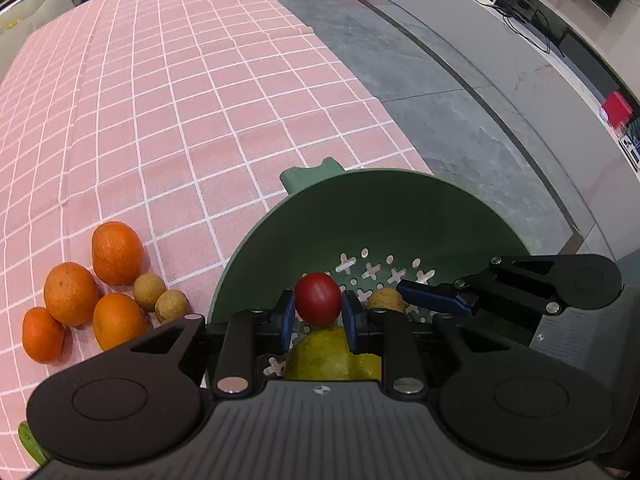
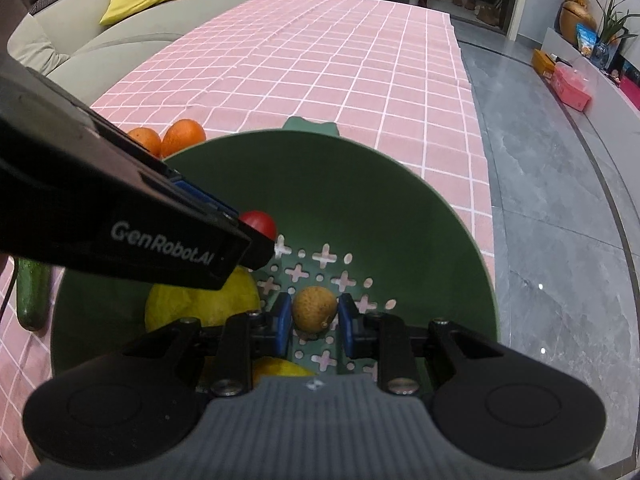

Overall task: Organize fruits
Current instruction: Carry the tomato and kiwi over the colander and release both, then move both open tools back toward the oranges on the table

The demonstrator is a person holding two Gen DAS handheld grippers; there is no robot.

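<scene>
Left wrist view: left gripper [image 1: 318,312] poised over a green colander [image 1: 320,216], its blue pads [image 1: 286,316] clamped on either side of a red tomato [image 1: 318,299] held above the perforated floor. Below the tomato, a yellow-green pear [image 1: 320,354] lies in the colander. One small tan longan [image 1: 385,300] sits further in, with the right gripper's blue fingertip [image 1: 434,296] reaching in from the right beside it. Outside the colander, on the pink checked tablecloth [image 1: 180,120] to the left: four oranges [image 1: 117,252] in a loose cluster, and two more tan longans [image 1: 149,292] touching each other between the oranges and the colander rim. A green item shows only as a sliver at the lower left edge; its kind cannot be told. Right wrist view: right gripper [image 2: 314,322] inside the same colander [image 2: 320,168], blue pads [image 2: 283,320] set on both sides of the longan [image 2: 314,308], which rests at the colander floor; pads appear just beside it rather than pressing, so a firm grasp cannot be confirmed. The left gripper body crosses from the left, carrying the tomato [image 2: 259,222]. A cucumber [image 2: 33,298] lies on the cloth left of the colander; two oranges [image 2: 183,136] show behind the rim.
</scene>
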